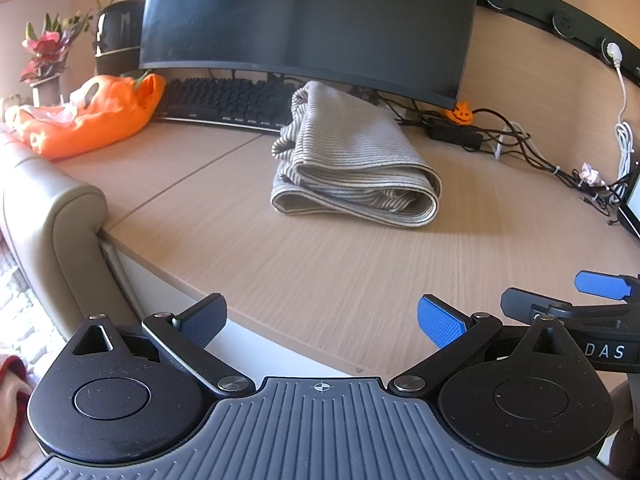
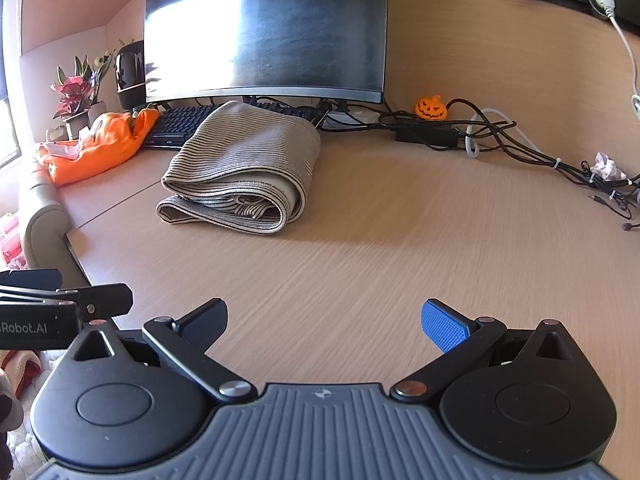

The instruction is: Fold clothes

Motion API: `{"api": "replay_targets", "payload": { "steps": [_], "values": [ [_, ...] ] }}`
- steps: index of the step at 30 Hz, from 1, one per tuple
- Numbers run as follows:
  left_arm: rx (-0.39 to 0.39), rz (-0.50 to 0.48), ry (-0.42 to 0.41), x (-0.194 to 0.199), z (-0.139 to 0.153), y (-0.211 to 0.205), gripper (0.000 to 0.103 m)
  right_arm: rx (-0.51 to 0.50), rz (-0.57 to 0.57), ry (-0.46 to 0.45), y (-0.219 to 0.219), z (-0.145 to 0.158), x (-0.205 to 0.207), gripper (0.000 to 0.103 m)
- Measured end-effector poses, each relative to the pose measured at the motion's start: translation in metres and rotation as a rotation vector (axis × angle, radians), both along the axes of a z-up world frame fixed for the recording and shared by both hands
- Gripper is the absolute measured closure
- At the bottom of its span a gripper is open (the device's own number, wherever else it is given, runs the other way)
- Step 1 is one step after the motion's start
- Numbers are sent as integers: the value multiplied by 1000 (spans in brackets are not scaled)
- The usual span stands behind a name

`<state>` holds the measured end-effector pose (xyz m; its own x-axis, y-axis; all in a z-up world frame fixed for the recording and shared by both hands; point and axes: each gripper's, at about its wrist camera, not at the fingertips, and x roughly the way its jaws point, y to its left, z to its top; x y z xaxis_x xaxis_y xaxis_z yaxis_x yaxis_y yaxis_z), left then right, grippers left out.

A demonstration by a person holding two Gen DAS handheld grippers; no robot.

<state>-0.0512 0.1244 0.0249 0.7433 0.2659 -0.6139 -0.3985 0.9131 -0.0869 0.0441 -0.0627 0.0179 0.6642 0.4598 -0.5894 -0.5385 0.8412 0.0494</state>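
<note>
The striped cloth lies folded in a soft pile on the desk, near the back edge, just in front of the keyboard. The left gripper hangs over the front edge, wide and holding nothing. The right gripper is just beside it, wide and holding nothing too. An orange cloth sits at the back left corner.

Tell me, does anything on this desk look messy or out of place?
Yes. The crumpled orange garment lies unfolded by the black keyboard, while the striped grey cloth sits folded. A tangle of black cables and a crumpled white paper scrap clutter the back right.
</note>
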Motion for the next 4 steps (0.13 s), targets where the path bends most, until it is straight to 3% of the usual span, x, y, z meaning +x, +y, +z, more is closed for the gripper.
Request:
{"api": "replay_targets", "payload": {
  "steps": [4],
  "values": [
    [11,-11,-9,1,2,-1,0,3,-15,-10,-4,4,-2,0]
  ]
}}
